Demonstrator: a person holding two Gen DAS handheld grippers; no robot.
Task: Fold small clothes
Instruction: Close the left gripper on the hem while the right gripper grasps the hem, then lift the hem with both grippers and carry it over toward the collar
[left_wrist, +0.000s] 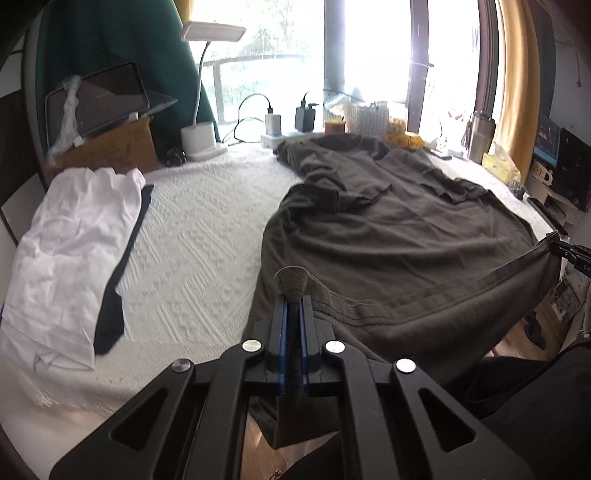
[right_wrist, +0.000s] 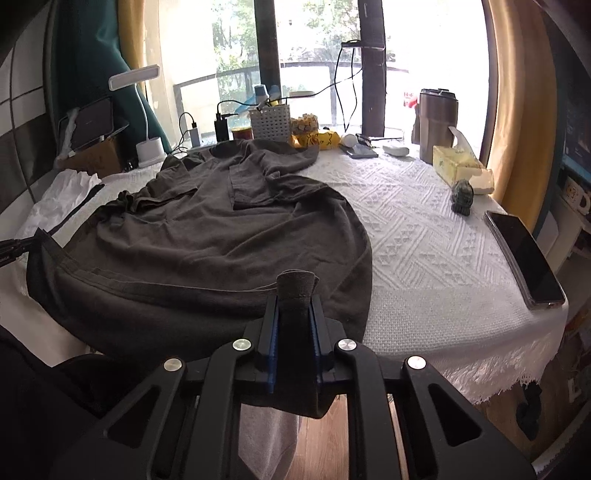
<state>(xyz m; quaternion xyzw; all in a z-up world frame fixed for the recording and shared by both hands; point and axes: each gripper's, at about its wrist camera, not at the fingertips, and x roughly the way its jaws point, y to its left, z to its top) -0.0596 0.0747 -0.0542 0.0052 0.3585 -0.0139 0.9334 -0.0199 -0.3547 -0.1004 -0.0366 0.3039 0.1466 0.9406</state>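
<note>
A dark grey-brown T-shirt (left_wrist: 388, 229) lies spread on the white textured tablecloth (left_wrist: 207, 229), collar at the far end, hem toward me. My left gripper (left_wrist: 291, 291) is shut on the hem's left corner, a tuft of cloth sticking out past its fingertips. In the right wrist view the same T-shirt (right_wrist: 207, 229) fills the left half, and my right gripper (right_wrist: 295, 295) is shut on the hem's right corner, a bunched fold pinched between its pads. Each gripper shows at the other view's edge, holding its corner: the right gripper (left_wrist: 565, 251) and the left gripper (right_wrist: 14, 247).
A white garment (left_wrist: 70, 236) with a dark strip lies at the table's left. A lamp (left_wrist: 201, 136), chargers, baskets, a tumbler (right_wrist: 436, 122), a tissue box (right_wrist: 461, 166), a small figurine (right_wrist: 463, 197) and a phone (right_wrist: 524, 258) line the back and right. The tablecloth (right_wrist: 424, 229) shows bare to the right of the shirt.
</note>
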